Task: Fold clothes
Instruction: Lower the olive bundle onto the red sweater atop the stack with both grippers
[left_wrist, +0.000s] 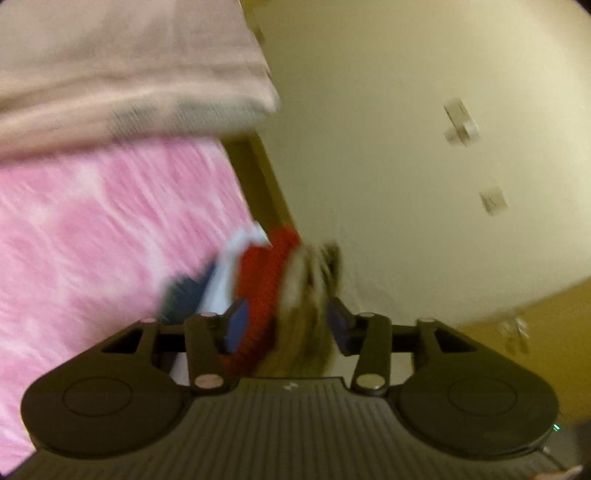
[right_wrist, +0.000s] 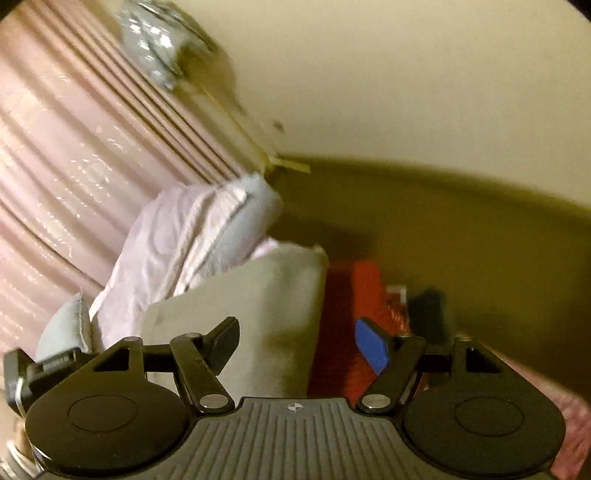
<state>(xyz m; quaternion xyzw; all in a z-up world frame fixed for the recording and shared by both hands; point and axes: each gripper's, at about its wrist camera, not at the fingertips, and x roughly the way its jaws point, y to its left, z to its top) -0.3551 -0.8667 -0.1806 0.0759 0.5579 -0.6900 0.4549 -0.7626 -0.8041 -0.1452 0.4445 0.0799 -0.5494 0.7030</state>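
While both views are pretty smeared with blur, you can still make out the basics. The left tool (left_wrist: 286, 325) is sitting with its jaws apart, and a red knit piece (left_wrist: 264, 284) plus a brownish-beige piece (left_wrist: 308, 306) are lying between its blue pads (left_wrist: 238, 323). Honestly can't tell if the pads are pressing on the fabric or just sitting beside it. That bundle, along with something white (left_wrist: 229, 273) and something dark blue (left_wrist: 184, 295), is lying at the edge of a pink bedcover (left_wrist: 103, 229), close to the cream wall (left_wrist: 388, 147).

The right tool (right_wrist: 295, 341) is spread wide and not gripping anything. A beige garment (right_wrist: 266, 314) is showing in the gap between its fingers, with red fabric (right_wrist: 351, 295) just to the right. Behind them, a pale lilac cushion (right_wrist: 177, 236) is leaning against a pink ribbed headboard (right_wrist: 74, 147).
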